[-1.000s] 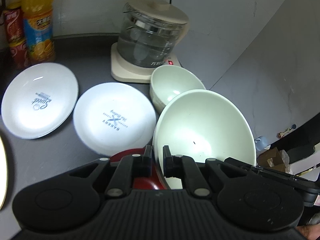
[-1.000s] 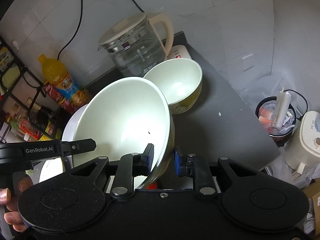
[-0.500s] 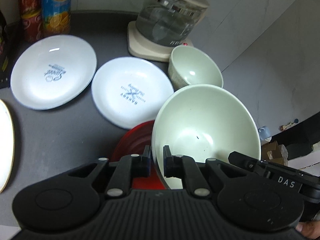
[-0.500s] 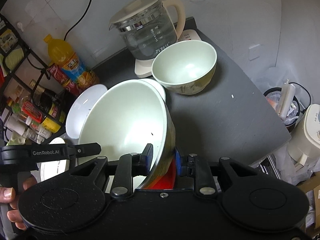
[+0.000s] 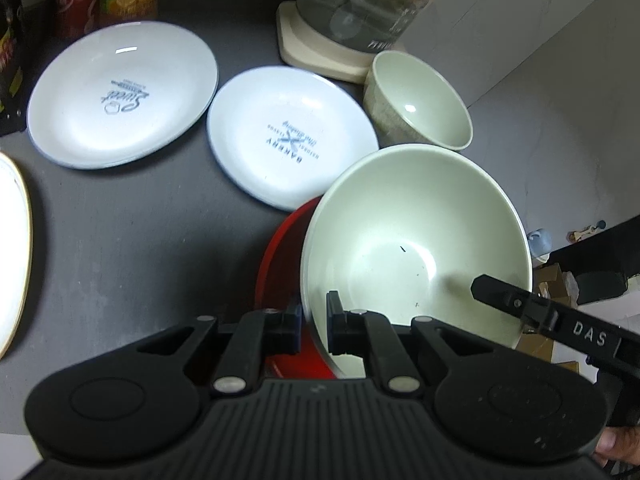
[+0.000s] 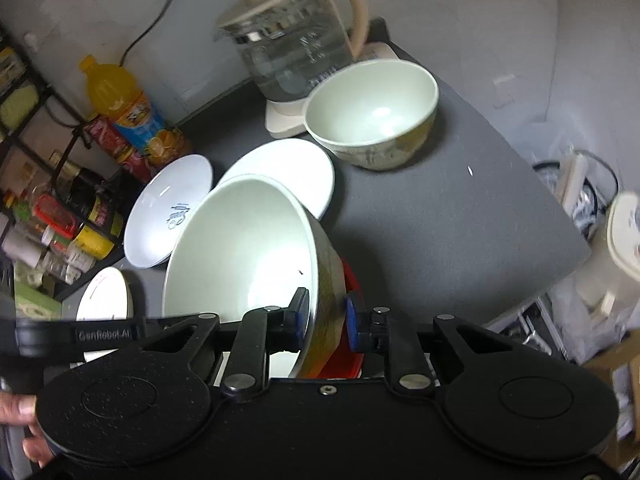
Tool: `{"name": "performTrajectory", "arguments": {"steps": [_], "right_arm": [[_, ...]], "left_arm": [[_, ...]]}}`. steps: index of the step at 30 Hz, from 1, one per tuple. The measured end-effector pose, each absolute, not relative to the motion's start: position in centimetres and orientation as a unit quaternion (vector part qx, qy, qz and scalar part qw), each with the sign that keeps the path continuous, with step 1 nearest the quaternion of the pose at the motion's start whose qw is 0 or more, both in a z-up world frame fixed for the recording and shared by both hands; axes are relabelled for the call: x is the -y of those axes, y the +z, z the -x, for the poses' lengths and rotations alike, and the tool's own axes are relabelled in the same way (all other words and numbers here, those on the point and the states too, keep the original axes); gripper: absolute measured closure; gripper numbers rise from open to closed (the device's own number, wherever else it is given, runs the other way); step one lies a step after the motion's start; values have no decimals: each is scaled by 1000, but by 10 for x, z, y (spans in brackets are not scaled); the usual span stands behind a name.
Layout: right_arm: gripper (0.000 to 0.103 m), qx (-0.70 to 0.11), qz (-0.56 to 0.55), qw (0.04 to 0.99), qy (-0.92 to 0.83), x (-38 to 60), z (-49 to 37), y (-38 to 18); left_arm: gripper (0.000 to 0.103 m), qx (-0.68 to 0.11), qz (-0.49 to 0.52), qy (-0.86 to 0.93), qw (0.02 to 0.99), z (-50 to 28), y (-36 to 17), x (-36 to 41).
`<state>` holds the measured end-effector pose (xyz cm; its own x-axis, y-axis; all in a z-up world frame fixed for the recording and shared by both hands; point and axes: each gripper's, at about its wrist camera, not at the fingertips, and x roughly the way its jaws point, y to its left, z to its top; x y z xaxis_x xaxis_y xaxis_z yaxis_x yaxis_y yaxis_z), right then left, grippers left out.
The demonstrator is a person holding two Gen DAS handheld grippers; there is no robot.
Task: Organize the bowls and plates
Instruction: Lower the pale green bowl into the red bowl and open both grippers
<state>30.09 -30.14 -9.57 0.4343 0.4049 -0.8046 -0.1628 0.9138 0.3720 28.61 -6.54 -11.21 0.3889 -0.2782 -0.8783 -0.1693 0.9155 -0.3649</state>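
Table (image 5: 132, 248), dark grey, fills both of my views, but each feed gives me something the other lacks. My right wrist feed alone shows the shelf rack of bottles and jars (image 6: 48, 216) at the left, the whole orange drink bottle (image 6: 128, 116), the kettle's handle, and the cluttered floor past the table's edge. My left wrist feed alone lets me read the printed lettering on the two white plates (image 5: 120, 96) (image 5: 290, 140) and shows the gold-rimmed plate (image 5: 12, 256) at the left border.

The glass kettle (image 6: 296, 44) stands on its cream base at the back.

The large pale green bowl (image 5: 416, 248) is tilted over a red dish (image 5: 280, 252) and looks empty apart from a small dark speck. My left hand-held gripper (image 5: 313, 326) is clamped on its near rim, one finger inside and one outside. My right hand-held gripper (image 6: 326, 318) straddles the opposite rim; its jaws have just been closing, with the bowl wall between them and the pads on it.

The small green bowl (image 6: 372, 116) sits upright beside the kettle base, empty.
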Motion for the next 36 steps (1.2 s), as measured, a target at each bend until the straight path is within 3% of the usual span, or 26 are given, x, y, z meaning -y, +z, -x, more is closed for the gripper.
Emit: {"name": "performTrajectory", "arguments": {"steps": [16,21,23,28,31,36], "right_arm": [[86,-512,-104,841,140,285,-303,-110],[86,-513,-98,842,139,282,-306,-109],[85,-511,-94,843,139,281,-307,-110],[75,-511,-90,842,149,277,-309,-109],[72,-510,-90,842,152,276,-309,-108],[55,-490,-94,852,161,283,-307,-94]], "left_arm": [[91,-541,185,-19,820,-285,-98,44],[77,-542,176,-7,822,-285,-99,39],[76,-546,175,-5,819,-286,-102,39],[75,-555,160,3,816,-285,-112,43],[67,-555,166,8,815,-285,-116,40],[66,-549,151,17,822,-286,-110,40]]}}
